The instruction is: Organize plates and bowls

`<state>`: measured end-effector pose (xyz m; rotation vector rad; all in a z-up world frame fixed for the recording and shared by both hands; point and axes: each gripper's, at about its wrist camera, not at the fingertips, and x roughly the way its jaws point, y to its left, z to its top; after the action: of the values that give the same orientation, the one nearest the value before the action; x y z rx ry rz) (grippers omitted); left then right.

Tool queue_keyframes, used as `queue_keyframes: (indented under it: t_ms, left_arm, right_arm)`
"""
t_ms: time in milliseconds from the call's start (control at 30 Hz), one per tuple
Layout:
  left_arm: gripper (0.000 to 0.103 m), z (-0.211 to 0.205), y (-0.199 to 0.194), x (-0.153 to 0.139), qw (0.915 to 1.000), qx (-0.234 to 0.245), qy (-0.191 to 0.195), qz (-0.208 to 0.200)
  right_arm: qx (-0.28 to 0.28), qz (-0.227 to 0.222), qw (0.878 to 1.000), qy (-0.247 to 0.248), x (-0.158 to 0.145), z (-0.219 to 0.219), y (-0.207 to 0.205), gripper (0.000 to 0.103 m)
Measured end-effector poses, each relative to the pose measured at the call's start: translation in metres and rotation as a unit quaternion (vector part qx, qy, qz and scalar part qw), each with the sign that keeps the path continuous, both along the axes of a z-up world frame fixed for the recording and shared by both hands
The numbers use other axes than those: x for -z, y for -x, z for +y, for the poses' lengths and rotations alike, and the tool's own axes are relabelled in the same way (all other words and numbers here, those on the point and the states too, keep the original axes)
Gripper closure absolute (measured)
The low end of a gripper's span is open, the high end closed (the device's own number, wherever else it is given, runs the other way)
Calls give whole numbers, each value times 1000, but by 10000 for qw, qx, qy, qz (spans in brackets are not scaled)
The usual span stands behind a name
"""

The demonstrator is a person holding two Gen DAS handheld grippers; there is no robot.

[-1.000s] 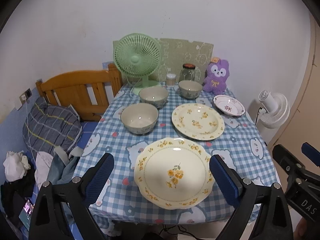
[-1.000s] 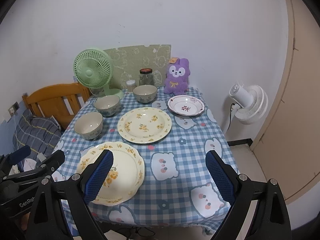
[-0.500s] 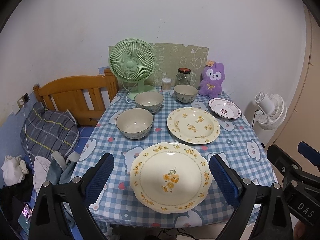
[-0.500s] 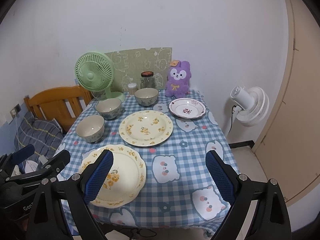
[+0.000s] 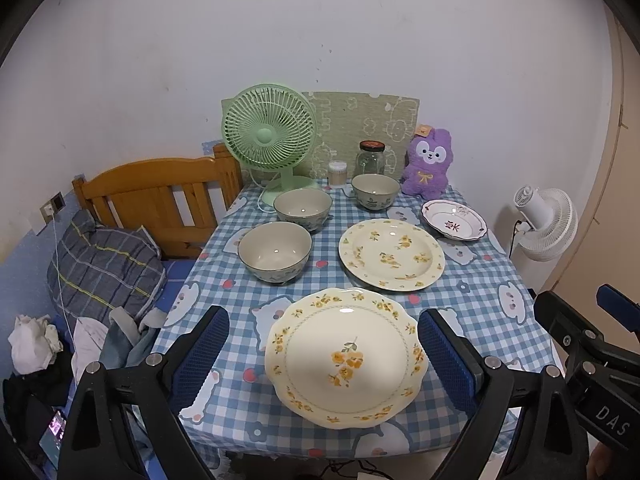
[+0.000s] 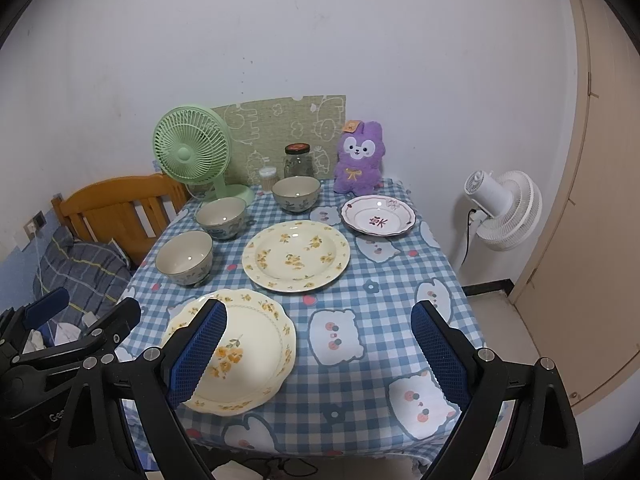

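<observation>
Both tools pull back and rise a touch from where they were a second ago, so the whole blue-and-white checked tablecloth (image 5: 480,280) with its cartoon bears opens up in view, and nothing on it has shifted; that reads as a survey before the first pick, with the sorting not yet begun. The left gripper (image 5: 322,354) hangs with its blue textured pads spread wide, framing the nearest scalloped cream plate with one yellow flower spray (image 5: 346,358) at the table's front edge, clear of it and holding nothing. The right gripper (image 6: 320,350) is just as wide and empty, over bare cloth to that plate's right. Behind sits a round cream plate scattered with yellow blossoms (image 5: 391,254), glossy and shallow-welled, and further right a small white deep plate with a dark red motif (image 5: 454,220). Three glazed grey-green bowls with blue leaf painting run in a diagonal: near bowl (image 5: 275,252), middle bowl (image 5: 303,209), far bowl (image 5: 375,191), all upright, apart and empty. Smooth ceramic throughout, so the thin rims look like the only purchase for those pads; I judge the front plate the likely first grab
</observation>
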<state>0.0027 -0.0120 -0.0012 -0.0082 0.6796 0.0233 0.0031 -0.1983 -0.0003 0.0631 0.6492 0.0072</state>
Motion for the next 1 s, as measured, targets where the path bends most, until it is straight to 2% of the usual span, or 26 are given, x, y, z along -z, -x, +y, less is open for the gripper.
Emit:
queue_keyframes:
  t_ms: [1000]
  left_arm:
    - [10, -12, 7, -1, 9999, 10, -76, -125]
  right_arm:
    - [15, -29, 10000, -9, 1, -6, 4, 8]
